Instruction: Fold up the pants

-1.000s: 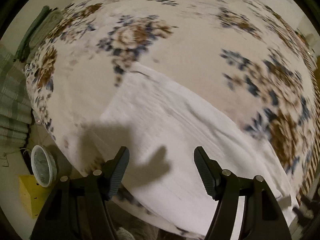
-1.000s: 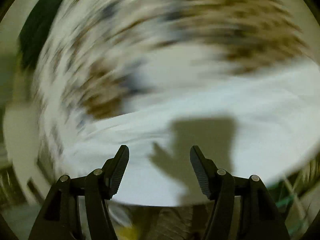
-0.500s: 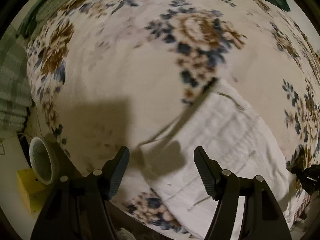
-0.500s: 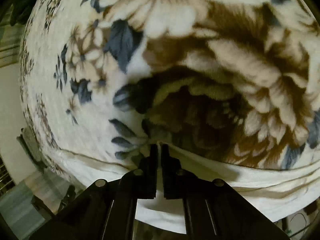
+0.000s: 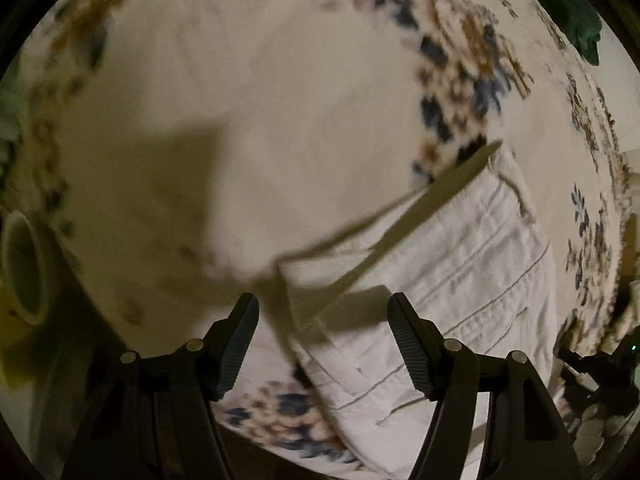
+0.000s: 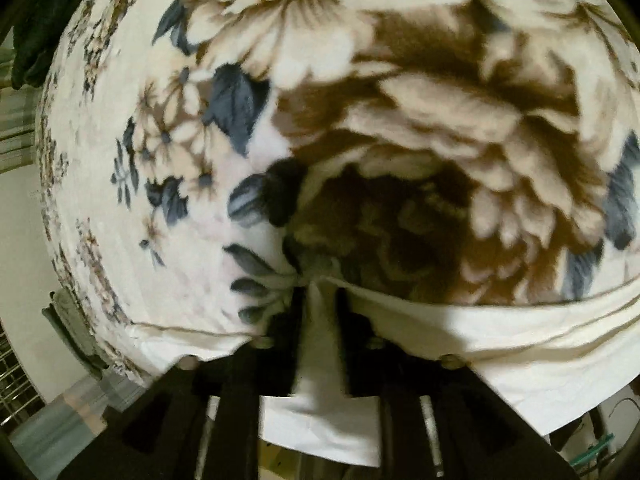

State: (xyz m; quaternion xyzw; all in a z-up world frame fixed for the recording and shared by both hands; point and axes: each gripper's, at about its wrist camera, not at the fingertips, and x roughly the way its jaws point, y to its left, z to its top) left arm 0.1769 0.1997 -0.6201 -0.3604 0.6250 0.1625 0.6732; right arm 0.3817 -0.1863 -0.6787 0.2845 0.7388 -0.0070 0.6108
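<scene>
Pants (image 5: 460, 280) on blanket's (image 5: 280, 100) near edge | right gripper (image 6: 320, 304) apparently pinching hem | left gripper (image 5: 322, 328) wide, hovering | next: grab corner

White pants (image 5: 460, 280) lie folded on a floral blanket (image 5: 280, 100) — a thick flat stack with stitched seams running lengthwise, one corner near the bed's front edge. In the right wrist view the same white fabric (image 6: 500, 340) spans the lower frame, its top edge pinched up — slightly tented.
</scene>
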